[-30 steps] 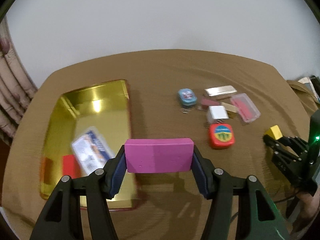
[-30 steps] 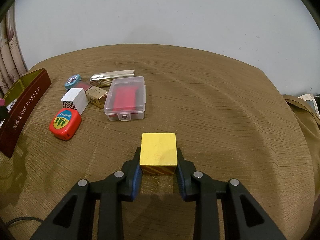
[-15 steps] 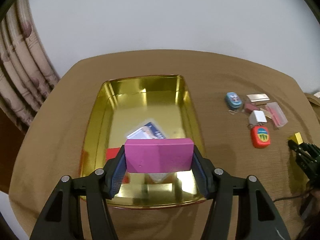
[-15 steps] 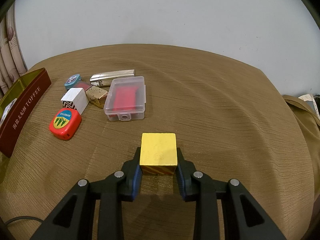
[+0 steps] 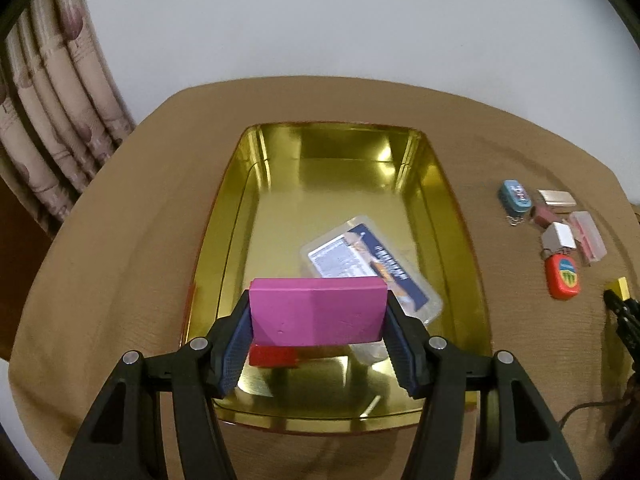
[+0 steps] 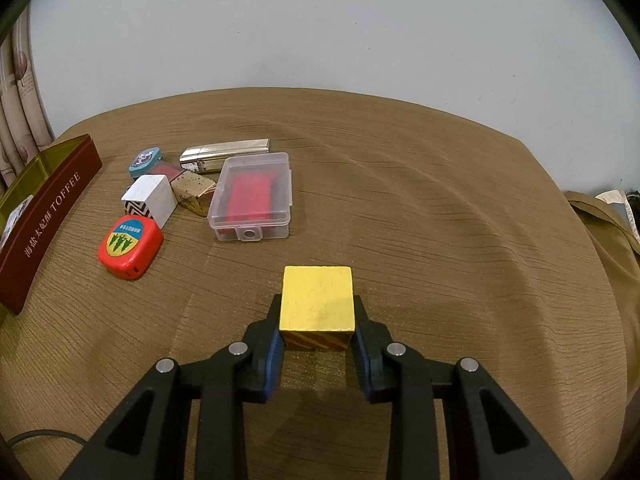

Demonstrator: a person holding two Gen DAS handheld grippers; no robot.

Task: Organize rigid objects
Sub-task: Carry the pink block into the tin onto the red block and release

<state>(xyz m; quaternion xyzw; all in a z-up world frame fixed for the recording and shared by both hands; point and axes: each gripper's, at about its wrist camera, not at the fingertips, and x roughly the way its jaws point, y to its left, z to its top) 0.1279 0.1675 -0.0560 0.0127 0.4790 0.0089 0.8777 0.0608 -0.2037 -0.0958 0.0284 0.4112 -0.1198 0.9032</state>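
The left gripper [image 5: 318, 312] is clamping the magenta block [image 5: 318, 312] at lower centre, hanging over the gold tin [image 5: 452, 216]. It is best lowered into bare floor at the tin's upper half, clear of the plastic packet [image 5: 372, 256] and red piece [image 5: 272, 356]. The right gripper [image 6: 318, 330] is gripping the yellow cube [image 6: 318, 300] over the cloth.

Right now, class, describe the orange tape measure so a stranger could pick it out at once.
Start at the dark red toffee tin on the brown cloth. Beside it lies a cluster of small items; the orange tape measure is the one nearest the camera. Only it is orange, with a round blue-and-yellow label on top.
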